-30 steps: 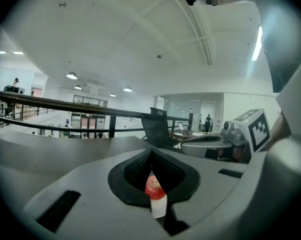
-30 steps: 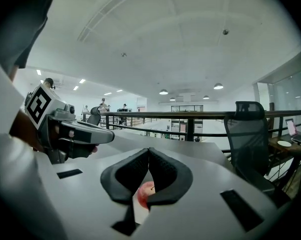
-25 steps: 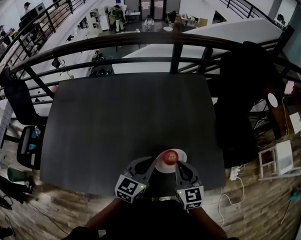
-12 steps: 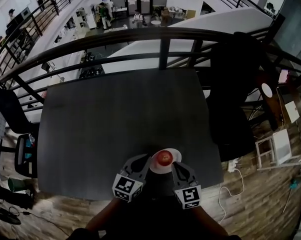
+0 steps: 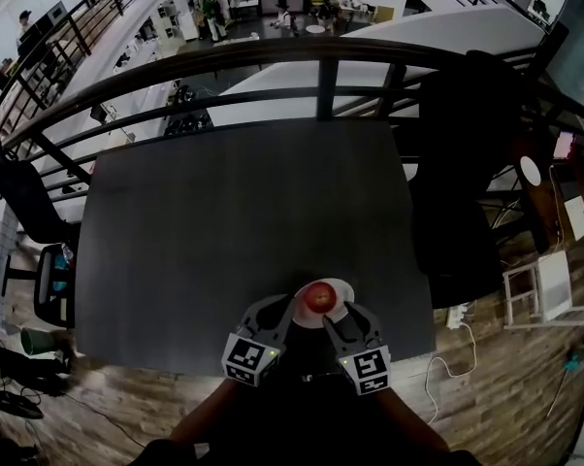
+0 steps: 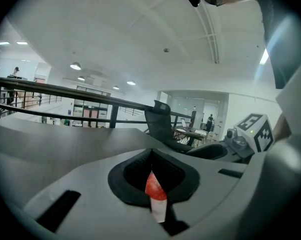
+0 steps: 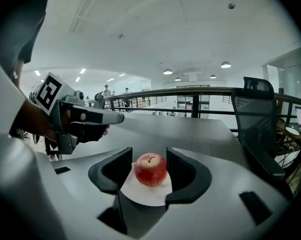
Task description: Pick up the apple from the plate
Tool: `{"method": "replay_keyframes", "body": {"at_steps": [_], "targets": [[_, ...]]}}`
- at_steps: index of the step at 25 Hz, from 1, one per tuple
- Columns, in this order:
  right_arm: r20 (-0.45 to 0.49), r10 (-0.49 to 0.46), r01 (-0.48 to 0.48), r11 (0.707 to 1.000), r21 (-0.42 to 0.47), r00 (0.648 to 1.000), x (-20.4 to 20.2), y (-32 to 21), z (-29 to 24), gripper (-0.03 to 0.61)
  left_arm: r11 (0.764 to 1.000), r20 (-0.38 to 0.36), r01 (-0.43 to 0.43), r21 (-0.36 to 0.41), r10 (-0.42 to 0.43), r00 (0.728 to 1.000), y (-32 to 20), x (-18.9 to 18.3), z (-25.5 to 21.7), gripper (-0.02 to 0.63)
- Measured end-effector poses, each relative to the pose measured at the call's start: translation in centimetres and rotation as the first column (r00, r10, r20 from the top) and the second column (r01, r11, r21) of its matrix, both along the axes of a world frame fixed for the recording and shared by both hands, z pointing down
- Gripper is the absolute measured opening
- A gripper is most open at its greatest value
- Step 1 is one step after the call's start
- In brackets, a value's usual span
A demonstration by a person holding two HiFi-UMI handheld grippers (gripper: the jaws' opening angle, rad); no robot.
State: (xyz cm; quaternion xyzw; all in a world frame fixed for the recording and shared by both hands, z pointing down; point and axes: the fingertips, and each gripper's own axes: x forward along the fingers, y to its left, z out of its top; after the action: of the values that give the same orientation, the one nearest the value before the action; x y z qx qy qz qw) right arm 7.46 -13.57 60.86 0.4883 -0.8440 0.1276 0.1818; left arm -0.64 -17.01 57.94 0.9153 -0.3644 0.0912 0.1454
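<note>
Now, right gripper (image 7: 149, 156) opening, apple (image 7: 150, 169) on plate (image 7: 145, 195) between its jaws — left gripper (image 6: 151, 156) closed.

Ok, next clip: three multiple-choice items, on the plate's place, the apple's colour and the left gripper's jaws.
1. The plate sits on the table: A) by the far edge; B) by the near edge, next to the person; C) at the middle.
2. The apple is: A) green; B) yellow; C) red.
3. The left gripper's jaws are: A) together; B) wide apart; C) clamped on the apple.
1 B: the head view shows it at the near edge. 2 C: the right gripper view shows red skin. 3 A: the left gripper view shows only a slit between them.
</note>
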Motion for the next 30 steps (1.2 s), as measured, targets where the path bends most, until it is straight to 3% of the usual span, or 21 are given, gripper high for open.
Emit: {"method": "replay_keyframes", "body": {"at_steps": [6,14,30], "targets": [[0.005,-0.032,0.032,0.998,-0.057,0.999,-0.6,-0.4,1.9,0.31,1.0,0.03,0.03,0.004,-0.03,0.999,0.1,-0.5,0.9,0.023],[-0.014,-0.087,0.084,0.986,-0.144,0.996,-2.1,-2.0,6.4,0.387,0.998,0.065,0.059,-0.014,-0.058,0.996,-0.1,-1.3,2.6,0.023],[-0.108,-0.087,0.061,0.973,-0.224,0.99,-3.4,-4.6,10.9,0.407,0.992,0.103,0.109,-0.069,-0.101,0.989,-1.2,-2.4,6.0,0.023]]}}
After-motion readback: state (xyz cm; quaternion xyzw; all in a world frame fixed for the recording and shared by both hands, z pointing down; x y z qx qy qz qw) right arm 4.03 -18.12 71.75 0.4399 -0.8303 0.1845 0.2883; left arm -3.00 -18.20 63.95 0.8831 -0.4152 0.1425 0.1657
